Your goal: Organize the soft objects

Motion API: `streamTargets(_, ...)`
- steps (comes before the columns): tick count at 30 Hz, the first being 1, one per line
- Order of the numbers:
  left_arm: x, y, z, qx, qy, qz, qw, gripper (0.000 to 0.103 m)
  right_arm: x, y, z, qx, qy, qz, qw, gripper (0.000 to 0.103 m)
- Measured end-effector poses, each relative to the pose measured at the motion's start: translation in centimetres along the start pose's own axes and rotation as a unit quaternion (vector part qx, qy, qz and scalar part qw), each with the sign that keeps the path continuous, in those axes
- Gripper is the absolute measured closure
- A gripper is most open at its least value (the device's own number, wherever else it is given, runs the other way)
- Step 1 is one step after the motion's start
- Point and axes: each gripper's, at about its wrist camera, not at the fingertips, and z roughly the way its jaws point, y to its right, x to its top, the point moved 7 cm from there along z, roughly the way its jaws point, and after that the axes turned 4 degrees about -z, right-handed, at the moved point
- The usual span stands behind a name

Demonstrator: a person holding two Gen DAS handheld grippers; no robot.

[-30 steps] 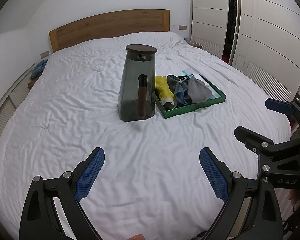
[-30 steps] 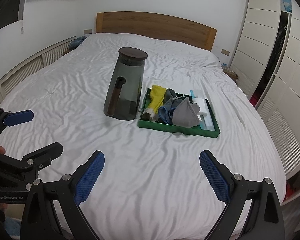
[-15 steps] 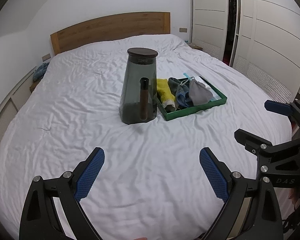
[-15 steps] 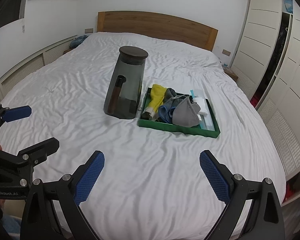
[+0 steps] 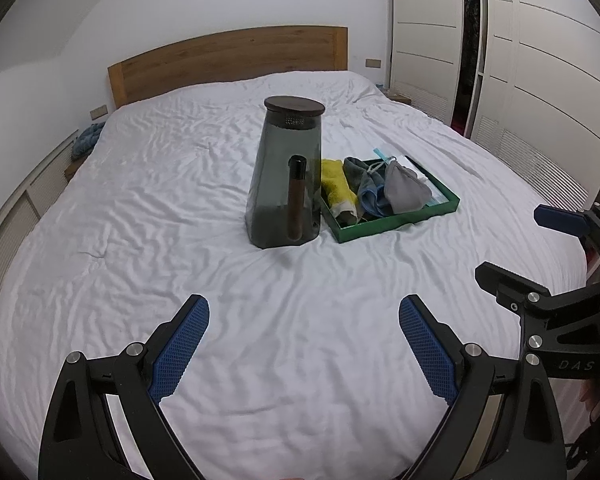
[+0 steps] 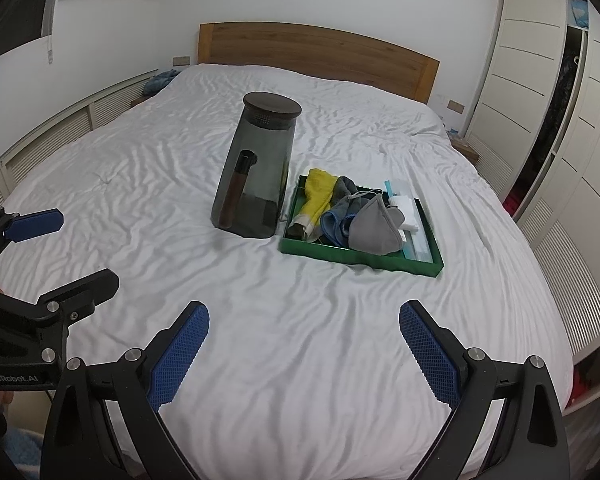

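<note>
Cloths lie heaped in the green tray beside the jug; both hand-held grippers, left and right, gape wide, holding nothing.

The left hand-held gripper and the right hand-held gripper hover side by side, blue-padded jaws spread wide, both holding nothing.

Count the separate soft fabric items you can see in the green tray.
4: a yellow cloth at the left end, a dark grey cloth behind, a blue cloth in front, a grey fabric pouch to the right. More may lie underneath.
</note>
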Motion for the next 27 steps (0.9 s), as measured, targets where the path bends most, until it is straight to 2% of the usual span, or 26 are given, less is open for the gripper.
streamTargets(27,-0.11,0.21,-0.26,0.002,-0.001,-0.005,1.0000,0.010,-0.17,-0.34,0.06,0.006,-0.001,-0.001,1.000,0.005)
